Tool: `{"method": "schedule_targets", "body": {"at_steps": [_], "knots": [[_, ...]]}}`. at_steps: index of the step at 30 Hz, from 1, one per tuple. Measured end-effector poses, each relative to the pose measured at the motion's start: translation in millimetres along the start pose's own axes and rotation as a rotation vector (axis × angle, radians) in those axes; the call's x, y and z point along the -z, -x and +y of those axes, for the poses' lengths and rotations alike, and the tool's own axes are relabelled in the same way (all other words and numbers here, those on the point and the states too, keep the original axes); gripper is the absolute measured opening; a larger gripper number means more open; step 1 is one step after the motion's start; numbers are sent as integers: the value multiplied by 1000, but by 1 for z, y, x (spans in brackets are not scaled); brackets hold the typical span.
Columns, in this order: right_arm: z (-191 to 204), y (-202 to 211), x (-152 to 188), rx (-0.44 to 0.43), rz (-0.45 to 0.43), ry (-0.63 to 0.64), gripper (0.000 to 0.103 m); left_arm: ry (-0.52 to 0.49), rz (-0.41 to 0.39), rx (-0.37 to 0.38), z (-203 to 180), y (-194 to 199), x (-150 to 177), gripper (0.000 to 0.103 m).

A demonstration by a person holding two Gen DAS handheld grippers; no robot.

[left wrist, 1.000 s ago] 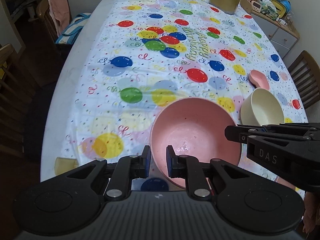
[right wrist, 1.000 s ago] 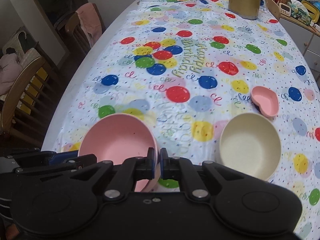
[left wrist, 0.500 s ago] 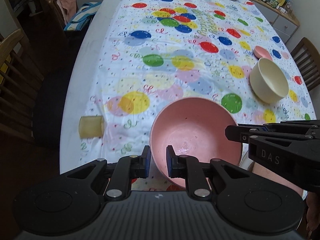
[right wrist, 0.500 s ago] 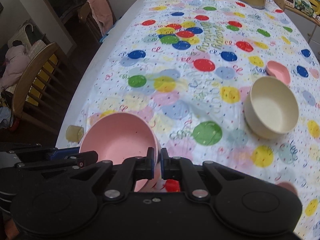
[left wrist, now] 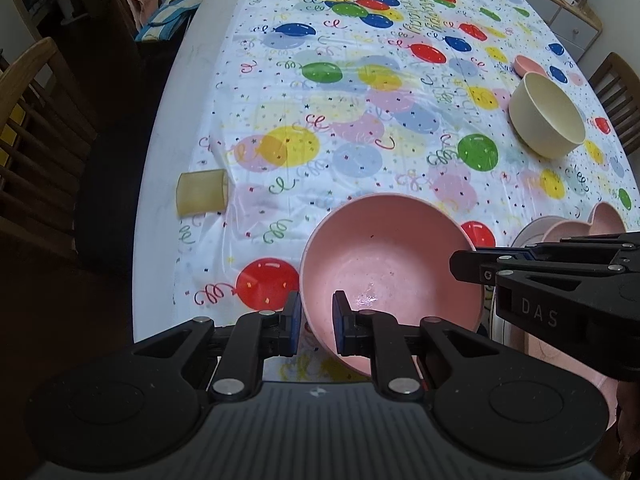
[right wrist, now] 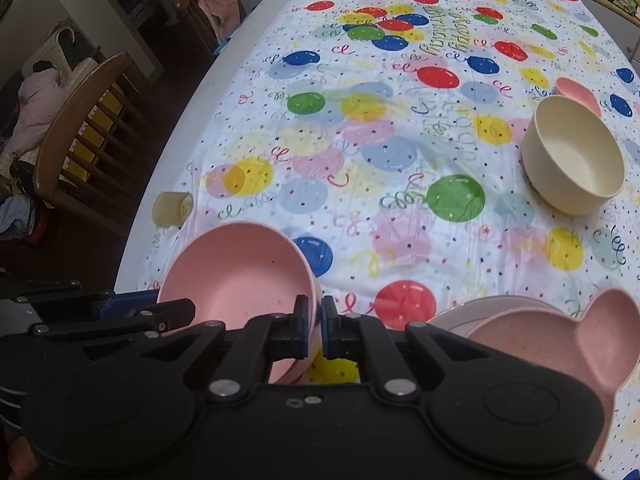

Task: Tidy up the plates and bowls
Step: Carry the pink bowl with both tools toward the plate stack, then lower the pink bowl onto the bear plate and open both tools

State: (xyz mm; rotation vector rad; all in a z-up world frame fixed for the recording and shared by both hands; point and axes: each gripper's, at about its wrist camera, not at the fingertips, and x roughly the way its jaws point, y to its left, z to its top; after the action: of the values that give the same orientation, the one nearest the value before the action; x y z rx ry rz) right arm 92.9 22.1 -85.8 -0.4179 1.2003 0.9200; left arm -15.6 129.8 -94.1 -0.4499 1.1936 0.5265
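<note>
Your left gripper [left wrist: 316,318] & right gripper [right wrist: 315,328] both pinch the pink bowl [left wrist: 392,276] near the table [left wrist: 160,216] edge; only right view shows the pink plate [right wrist: 560,332] well.

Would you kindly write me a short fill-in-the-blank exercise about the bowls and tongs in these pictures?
1. Both the left tongs and the right tongs are clamped on the rim of the ____ bowl.
2. The cream bowl stands on the tablecloth with ____ inside it.
3. The small pink dish lies just ____ the cream bowl.
4. The printed words on the tablecloth read "Happy ____".

Missing words: pink; nothing; behind; Birthday
</note>
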Motion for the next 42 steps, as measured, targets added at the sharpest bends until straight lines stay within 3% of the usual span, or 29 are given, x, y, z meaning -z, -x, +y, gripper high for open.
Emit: {"method": "schedule_targets", "body": {"at_steps": [20, 25, 42], "knots": [[-3, -4, 26, -23, 36, -17, 6, 1, 39, 3, 0, -8, 16, 16], [-3, -3, 25, -28, 41, -22, 14, 8, 35, 4, 3, -6, 16, 16], [-7, 35, 14, -57, -37, -3, 23, -14, -106, 43, 0, 42, -2, 16]]}}
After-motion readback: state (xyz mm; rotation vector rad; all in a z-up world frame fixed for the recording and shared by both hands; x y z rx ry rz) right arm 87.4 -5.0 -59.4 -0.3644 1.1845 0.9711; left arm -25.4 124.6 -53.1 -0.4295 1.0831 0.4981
